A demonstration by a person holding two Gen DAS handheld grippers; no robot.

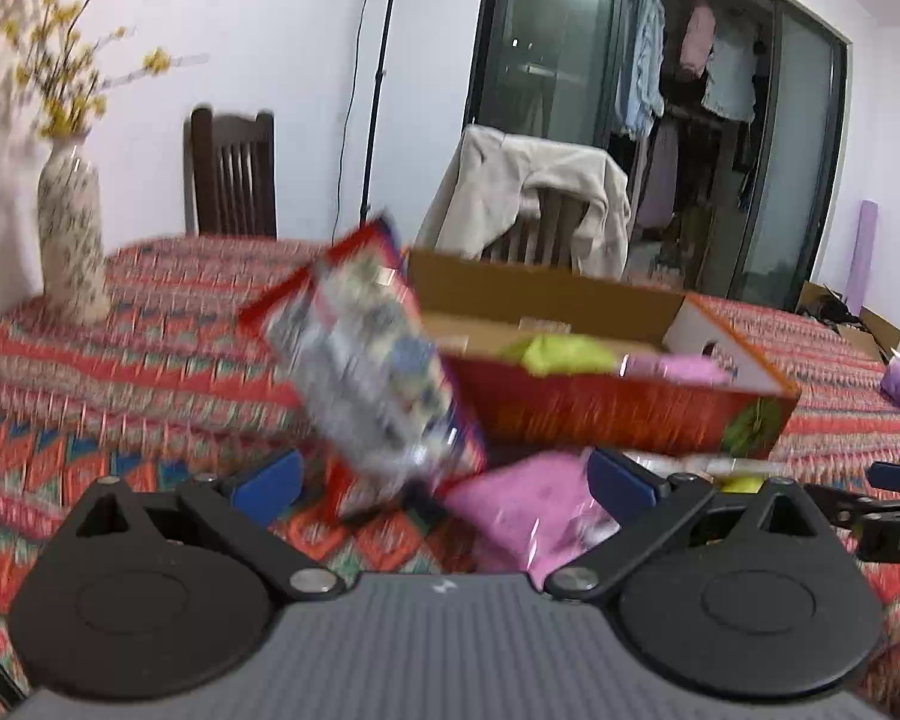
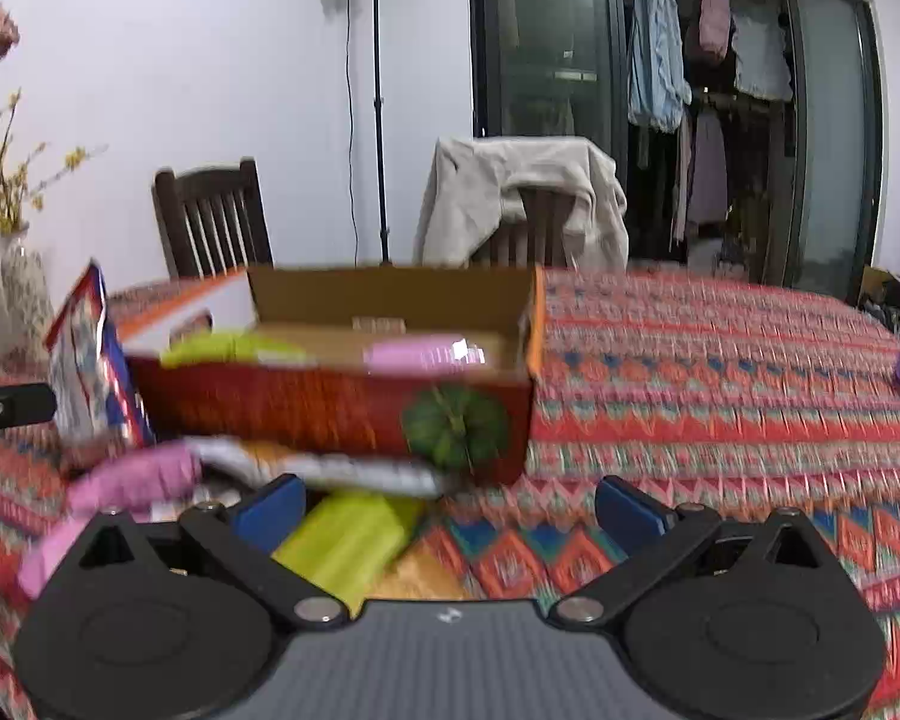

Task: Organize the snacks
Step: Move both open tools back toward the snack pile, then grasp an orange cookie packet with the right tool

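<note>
your left tongs [image 1: 444, 480] and right tongs [image 2: 447, 507] gape empty; the snack bag [image 1: 378, 372] looks light, crinkly, slippery; pinch its sealed edge.

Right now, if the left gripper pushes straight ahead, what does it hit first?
Likely the red-and-silver snack bag between the open left gripper fingers, ahead of the cardboard box. Blur makes depth uncertain.

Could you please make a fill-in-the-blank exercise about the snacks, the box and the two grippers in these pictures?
1. The cardboard box shows a green ____ on its front wall.
2. Inside the box lie a yellow-green packet and a ____ packet.
3. The left gripper and the right gripper both have their jaws ____.
4. The table wears a patterned ____.

Missing words: pumpkin; pink; open; tablecloth
</note>
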